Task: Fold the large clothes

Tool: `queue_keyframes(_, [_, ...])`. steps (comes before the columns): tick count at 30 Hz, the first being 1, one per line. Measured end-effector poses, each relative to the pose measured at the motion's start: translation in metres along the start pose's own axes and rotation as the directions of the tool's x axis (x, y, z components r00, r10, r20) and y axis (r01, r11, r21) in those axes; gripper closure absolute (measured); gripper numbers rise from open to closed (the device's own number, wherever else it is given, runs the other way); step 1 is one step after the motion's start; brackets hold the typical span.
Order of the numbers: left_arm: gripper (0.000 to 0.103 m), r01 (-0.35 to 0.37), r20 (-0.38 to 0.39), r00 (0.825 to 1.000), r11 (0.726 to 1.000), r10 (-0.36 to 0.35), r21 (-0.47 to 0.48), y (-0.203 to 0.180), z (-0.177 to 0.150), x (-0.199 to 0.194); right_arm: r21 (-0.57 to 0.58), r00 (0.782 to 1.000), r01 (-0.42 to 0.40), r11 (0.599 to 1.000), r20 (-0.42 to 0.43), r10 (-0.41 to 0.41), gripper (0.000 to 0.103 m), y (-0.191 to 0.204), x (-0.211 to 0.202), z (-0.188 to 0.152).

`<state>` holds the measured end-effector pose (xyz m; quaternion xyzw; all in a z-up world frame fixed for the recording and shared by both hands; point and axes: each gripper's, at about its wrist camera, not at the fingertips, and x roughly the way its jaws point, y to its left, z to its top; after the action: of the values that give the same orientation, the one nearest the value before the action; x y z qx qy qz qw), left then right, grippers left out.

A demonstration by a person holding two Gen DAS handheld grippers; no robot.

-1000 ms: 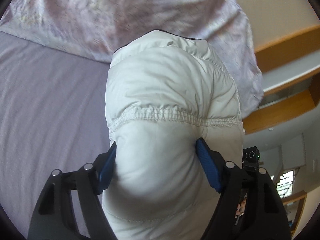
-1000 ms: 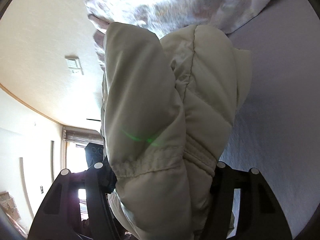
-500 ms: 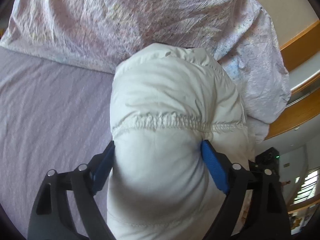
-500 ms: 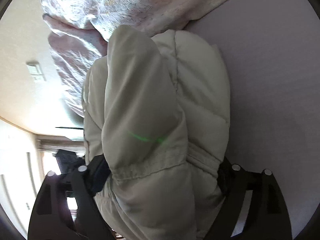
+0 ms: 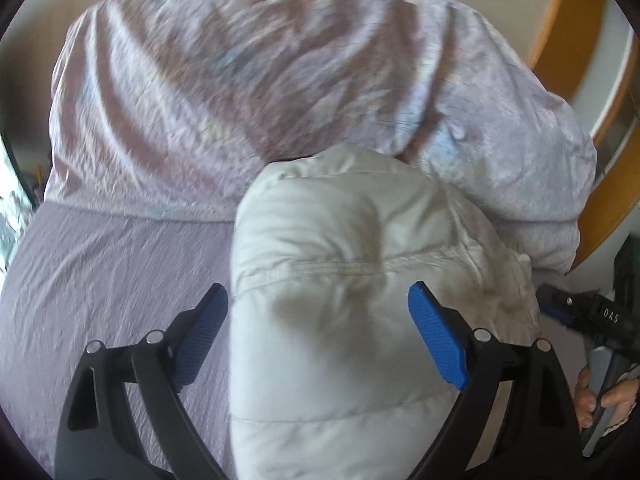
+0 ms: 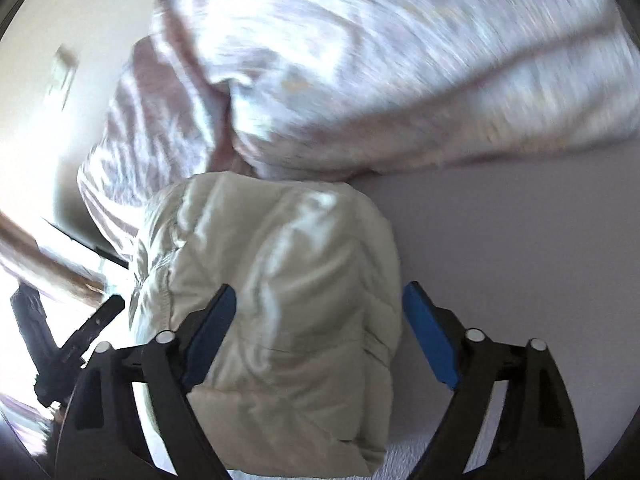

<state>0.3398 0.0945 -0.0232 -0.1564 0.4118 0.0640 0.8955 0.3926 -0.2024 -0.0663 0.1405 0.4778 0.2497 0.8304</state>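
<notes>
The puffy white jacket [image 5: 344, 280] lies as a compact bundle on the bed [image 5: 112, 280], directly ahead of and between the fingers of both claws, its far end against the crumpled duvet [image 5: 248, 92]. The left claw [image 5: 320, 336] stands spread wide, its blue pads [image 5: 436, 340] just beside the fabric rather than pinching it. The right claw [image 6: 316, 332] is likewise spread, with its right pad clearly off the jacket [image 6: 280, 280] and its left pad at most brushing it. Judging by the rolled, doubled-over shape, the folding looks largely done and the bundle set down; what may remain is tidying or pulling clear.

Half a second ago both claws were clamped into the jacket, the padding bulging around the pads. Now they have let go, and the bundle sits lower and flatter on the bed, nearer the duvet. The right-wrist view is motion-blurred.
</notes>
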Motion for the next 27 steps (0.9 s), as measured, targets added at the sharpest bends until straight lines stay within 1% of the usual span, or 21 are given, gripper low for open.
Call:
queue_keyframes(2, [0.011,-0.013,0.011,1.0,0.999,0.013,0.03,-0.011,0.0,0.001,-0.067,0.999,0.025,0.997,0.028,-0.023,0.028,0.016,-0.003,-0.002])
queue_keyframes(4, [0.01,-0.031,0.022,0.999,0.998,0.03,0.059,-0.018,-0.004,0.004,-0.12,0.998,0.025,0.992,0.053,-0.018,0.035,0.033,-0.001,-0.004])
queue_keyframes(5, [0.01,-0.04,0.027,0.999,0.997,0.038,0.069,-0.02,-0.006,0.004,-0.133,0.998,0.024,0.991,0.058,-0.016,0.036,0.046,0.003,-0.001])
queue_keyframes(6, [0.01,-0.061,0.036,0.998,0.994,0.058,0.088,-0.025,-0.008,0.007,-0.154,0.998,0.02,0.988,0.059,-0.011,0.038,0.051,0.004,-0.003])
queue_keyframes(7, [0.01,-0.074,0.039,0.997,0.992,0.071,0.098,-0.027,-0.01,0.01,-0.164,0.998,0.021,0.986,0.058,-0.012,0.039,0.057,0.014,0.004])
queue_keyframes(8, [0.01,-0.085,0.04,0.996,0.991,0.081,0.105,-0.028,-0.012,0.013,-0.185,0.998,0.025,0.982,0.059,-0.014,0.039,0.061,0.018,0.003])
queue_keyframes(9, [0.009,-0.095,0.047,0.995,0.99,0.09,0.109,-0.029,-0.014,0.016,-0.203,0.998,0.038,0.978,0.065,-0.026,0.04,0.068,0.032,0.005])
queue_keyframes(10, [0.006,-0.104,0.057,0.994,0.989,0.098,0.108,-0.029,-0.016,0.019,-0.229,0.996,0.061,0.972,0.075,-0.045,0.04,0.07,0.035,0.001])
queue_keyframes(11, [0.005,-0.11,0.065,0.993,0.988,0.103,0.106,-0.028,-0.016,0.02,-0.24,0.995,0.078,0.968,0.078,-0.061,0.04,0.08,0.043,0.009])
queue_keyframes(13, [0.002,-0.113,0.067,0.992,0.989,0.106,0.099,-0.025,-0.019,0.025,-0.265,0.993,0.115,0.957,0.068,-0.1,0.04,0.076,0.054,0.003])
queue_keyframes(15, [0.002,-0.111,0.066,0.992,0.989,0.105,0.094,-0.023,-0.021,0.03,-0.268,0.992,0.118,0.956,0.074,-0.102,0.039,0.073,0.056,-0.002])
queue_keyframes(19, [0.002,-0.123,0.068,0.991,0.986,0.116,0.112,-0.022,-0.023,0.039,-0.249,0.994,0.1,0.963,0.067,-0.086,0.037,0.062,0.066,-0.004])
queue_keyframes(22, [0.002,-0.117,0.066,0.992,0.987,0.11,0.109,-0.017,-0.024,0.045,-0.242,0.995,0.09,0.966,0.063,-0.077,0.036,0.062,0.079,-0.003])
queue_keyframes(27, [0.002,-0.113,0.068,0.992,0.988,0.106,0.106,-0.011,-0.028,0.051,-0.246,0.996,0.08,0.966,0.063,-0.067,0.035,0.06,0.089,-0.008])
